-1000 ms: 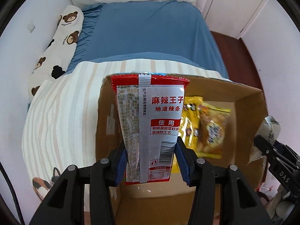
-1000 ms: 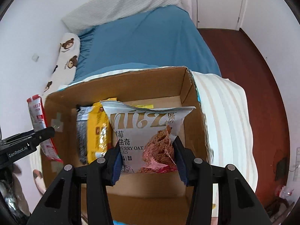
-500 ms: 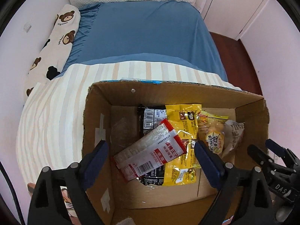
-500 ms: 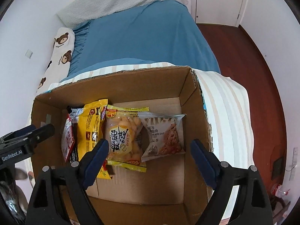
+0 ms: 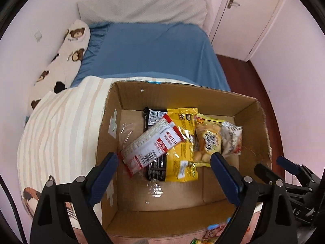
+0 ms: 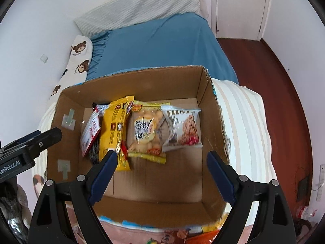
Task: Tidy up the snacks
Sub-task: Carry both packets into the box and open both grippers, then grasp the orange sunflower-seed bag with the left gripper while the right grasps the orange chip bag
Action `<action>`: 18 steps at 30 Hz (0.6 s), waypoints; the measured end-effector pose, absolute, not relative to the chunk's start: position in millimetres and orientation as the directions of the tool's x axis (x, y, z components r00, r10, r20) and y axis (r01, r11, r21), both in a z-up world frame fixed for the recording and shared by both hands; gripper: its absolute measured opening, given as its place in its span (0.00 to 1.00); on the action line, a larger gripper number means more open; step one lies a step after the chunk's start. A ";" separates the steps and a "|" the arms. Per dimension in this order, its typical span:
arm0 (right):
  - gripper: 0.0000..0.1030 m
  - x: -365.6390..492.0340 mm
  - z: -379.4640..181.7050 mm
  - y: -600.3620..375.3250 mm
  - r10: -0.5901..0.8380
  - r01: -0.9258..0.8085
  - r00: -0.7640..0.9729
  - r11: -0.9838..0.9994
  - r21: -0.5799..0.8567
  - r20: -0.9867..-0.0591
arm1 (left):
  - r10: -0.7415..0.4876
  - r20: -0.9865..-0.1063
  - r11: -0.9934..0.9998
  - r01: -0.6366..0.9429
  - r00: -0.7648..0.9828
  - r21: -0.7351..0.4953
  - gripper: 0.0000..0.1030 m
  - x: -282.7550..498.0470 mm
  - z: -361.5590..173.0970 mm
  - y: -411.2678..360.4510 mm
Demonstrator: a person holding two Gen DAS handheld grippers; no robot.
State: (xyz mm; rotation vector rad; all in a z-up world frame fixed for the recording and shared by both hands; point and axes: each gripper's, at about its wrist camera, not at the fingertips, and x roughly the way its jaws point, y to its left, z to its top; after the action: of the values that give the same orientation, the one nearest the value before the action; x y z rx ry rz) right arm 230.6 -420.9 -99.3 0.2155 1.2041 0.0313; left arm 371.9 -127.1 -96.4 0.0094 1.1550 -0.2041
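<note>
Cardboard box (image 6: 142, 81) sits on striped blanket (image 5: 61, 126), bed sheet (image 6: 162, 46) behind it. Inside, left to right: spicy-strip packet (image 5: 152, 142) lying across black packet (image 5: 156, 168), yellow packet (image 6: 115, 130), puff snack bag (image 6: 144, 132), oat cookie bag (image 6: 182, 130).

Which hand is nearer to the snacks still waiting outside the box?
Probably the right. The right gripper is open and empty, and the loose snacks lie just beneath it, outside the cardboard box. From the left gripper, also open, they sit off to one side.
</note>
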 end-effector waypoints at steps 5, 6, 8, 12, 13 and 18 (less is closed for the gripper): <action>0.89 190.4 -78.5 -417.6 0.128 0.072 0.424 0.982 0.174 -0.897 | -0.156 -0.883 0.980 0.184 0.444 -0.080 0.90 330.5 -77.7 -128.4; 0.89 181.2 -72.6 -416.7 0.121 0.070 0.440 0.983 0.169 -0.890 | -0.157 -0.878 0.979 0.188 0.452 -0.078 0.90 323.6 -74.5 -128.7; 0.89 165.6 -61.6 -415.2 0.124 0.062 0.469 0.983 0.173 -0.874 | -0.162 -0.865 0.978 0.195 0.475 -0.076 0.90 307.6 -66.6 -129.3; 0.89 136.6 -40.2 -410.6 0.123 0.046 0.518 0.984 0.170 -0.847 | -0.165 -0.838 0.976 0.209 0.519 -0.063 0.90 278.6 -50.4 -130.7; 0.89 132.6 -37.0 -410.4 0.123 0.044 0.524 0.984 0.171 -0.843 | -0.164 -0.835 0.976 0.207 0.526 -0.061 0.90 273.8 -47.7 -130.2; 0.89 97.1 -24.2 -408.8 0.160 0.041 0.541 0.976 0.215 -0.826 | -0.181 -0.823 0.976 0.202 0.539 -0.082 0.90 245.0 -39.6 -125.2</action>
State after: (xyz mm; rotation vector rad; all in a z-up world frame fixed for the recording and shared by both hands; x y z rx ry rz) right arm 97.1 -408.8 -24.2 0.2190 0.9991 0.0715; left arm 245.0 -125.2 -39.6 0.0234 0.9755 -0.2279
